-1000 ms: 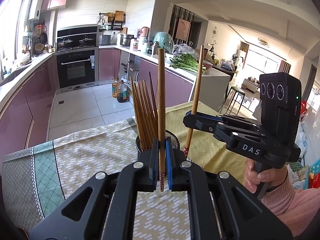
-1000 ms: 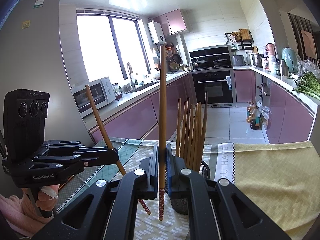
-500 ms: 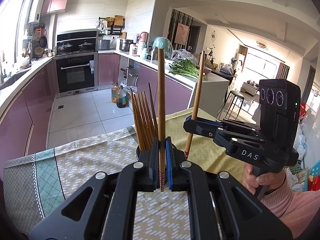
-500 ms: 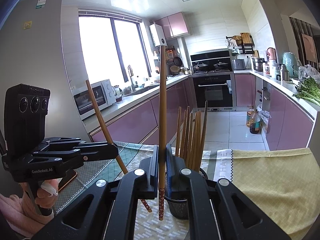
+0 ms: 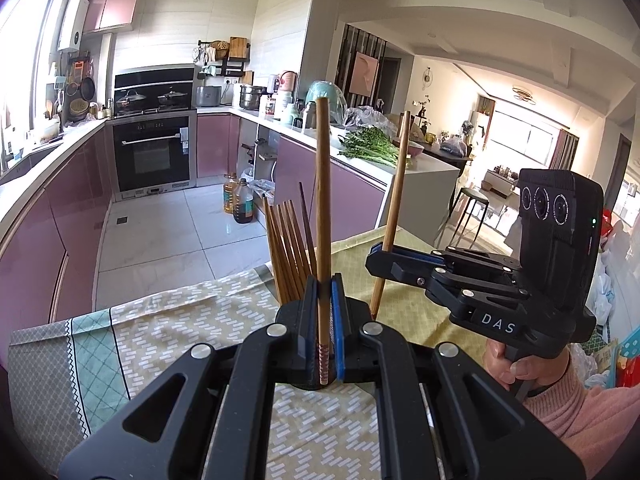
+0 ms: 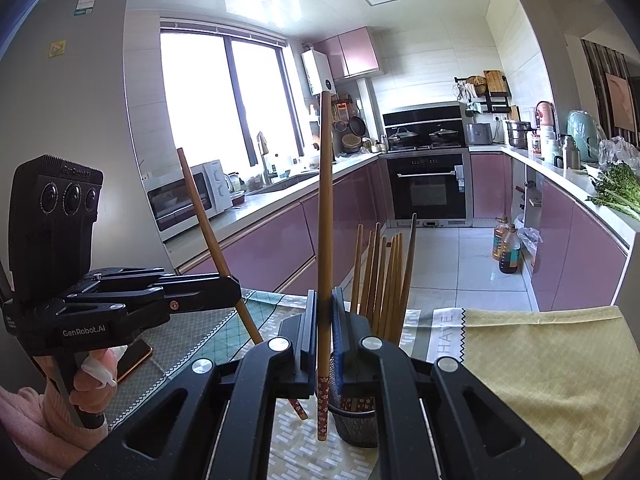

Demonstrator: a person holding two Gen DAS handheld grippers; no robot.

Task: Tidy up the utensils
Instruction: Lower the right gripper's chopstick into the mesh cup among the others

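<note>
My left gripper is shut on a wooden chopstick held upright. My right gripper is shut on another upright chopstick. A black mesh holder with several chopsticks stands on the table just behind and right of my right gripper; in the left wrist view the same bundle of chopsticks rises just behind my left gripper, and the holder is hidden. The right gripper and its chopstick show right of the bundle. The left gripper and its tilted chopstick show left of it.
A green and yellow patterned cloth covers the table; its yellow part lies to the right. A phone lies on the cloth near the left hand. Kitchen counters, an oven and oil bottles stand beyond the table edge.
Both grippers have risen a little and tilted up, each still holding its chopstick; the holder sits lower in both views.
</note>
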